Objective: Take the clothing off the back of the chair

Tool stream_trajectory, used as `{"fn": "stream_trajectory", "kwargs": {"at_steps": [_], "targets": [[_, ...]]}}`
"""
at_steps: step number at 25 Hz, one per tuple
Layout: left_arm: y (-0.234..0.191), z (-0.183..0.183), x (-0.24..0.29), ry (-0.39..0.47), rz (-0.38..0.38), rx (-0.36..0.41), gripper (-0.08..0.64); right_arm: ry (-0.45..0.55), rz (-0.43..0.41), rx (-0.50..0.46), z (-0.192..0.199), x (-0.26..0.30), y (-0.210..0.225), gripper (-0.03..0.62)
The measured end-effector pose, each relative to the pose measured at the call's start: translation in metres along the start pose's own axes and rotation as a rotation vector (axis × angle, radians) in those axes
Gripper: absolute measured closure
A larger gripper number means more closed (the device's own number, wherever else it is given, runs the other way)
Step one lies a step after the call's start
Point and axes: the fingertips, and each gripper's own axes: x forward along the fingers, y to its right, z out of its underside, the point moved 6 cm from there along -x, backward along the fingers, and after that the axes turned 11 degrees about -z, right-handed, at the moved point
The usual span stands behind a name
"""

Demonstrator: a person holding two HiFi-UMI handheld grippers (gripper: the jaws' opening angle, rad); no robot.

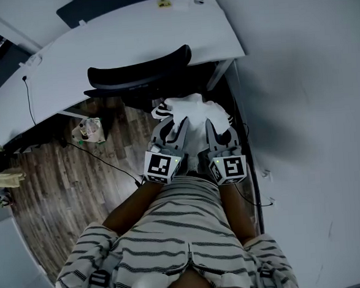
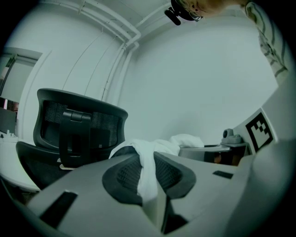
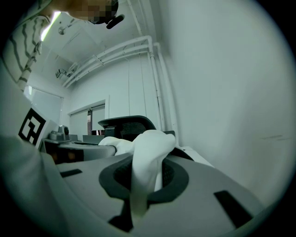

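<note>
A white piece of clothing is bunched up between both grippers, held in the air just in front of the black office chair. My left gripper is shut on one fold of the clothing, which runs down between its dark pads. My right gripper is shut on another fold of the clothing. The chair's mesh back stands bare to the left in the left gripper view, and the chair shows behind the cloth in the right gripper view.
A long white desk runs behind the chair. A white wall stands close on the right. A small bin with rubbish and cables lie on the wood floor at left. My striped shirt fills the bottom of the head view.
</note>
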Motion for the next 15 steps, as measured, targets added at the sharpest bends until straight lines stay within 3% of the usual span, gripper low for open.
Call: {"fn": "stream_trajectory", "kwargs": {"at_steps": [15], "targets": [[0.003,-0.0011,0.0015,0.0,0.001,0.022,0.477,0.001,0.009,0.0,-0.0022,-0.0021,0.0055,0.538]]}}
